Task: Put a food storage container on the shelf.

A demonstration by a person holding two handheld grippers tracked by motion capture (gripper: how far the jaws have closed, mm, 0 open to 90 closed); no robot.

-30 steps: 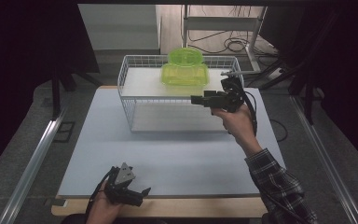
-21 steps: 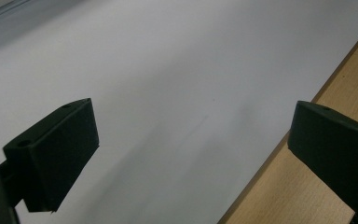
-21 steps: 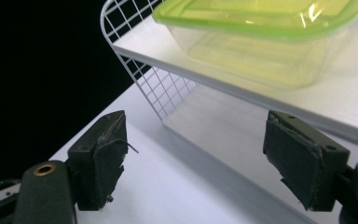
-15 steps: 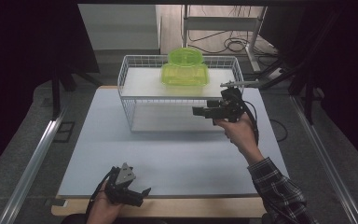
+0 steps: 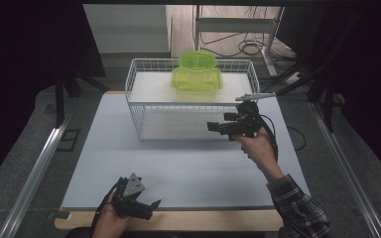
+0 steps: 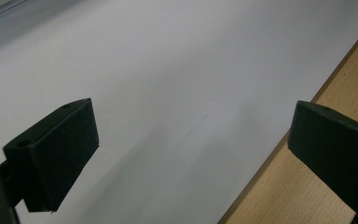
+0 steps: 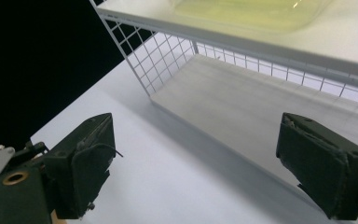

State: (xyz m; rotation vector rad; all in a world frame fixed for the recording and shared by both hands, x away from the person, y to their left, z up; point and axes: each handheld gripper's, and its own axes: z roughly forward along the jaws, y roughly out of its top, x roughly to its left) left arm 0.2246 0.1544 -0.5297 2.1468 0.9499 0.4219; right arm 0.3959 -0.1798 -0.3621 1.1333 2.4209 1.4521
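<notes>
Tabletop [image 5: 178,163] pale under a white wire rack [image 5: 144,106], dark room around, jaws of both grippers apart, empty.

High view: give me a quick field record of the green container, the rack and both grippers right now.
container: translucent green plastic container, on the rack's top shelf
rack: white wire two-tier rack, far half of the table; lower shelf bare
right gripper: jaws just opening, nothing between them, held off the rack's near right corner, below the top shelf
left gripper: open, empty, at the table's near edge
table: pale grey mat
</notes>
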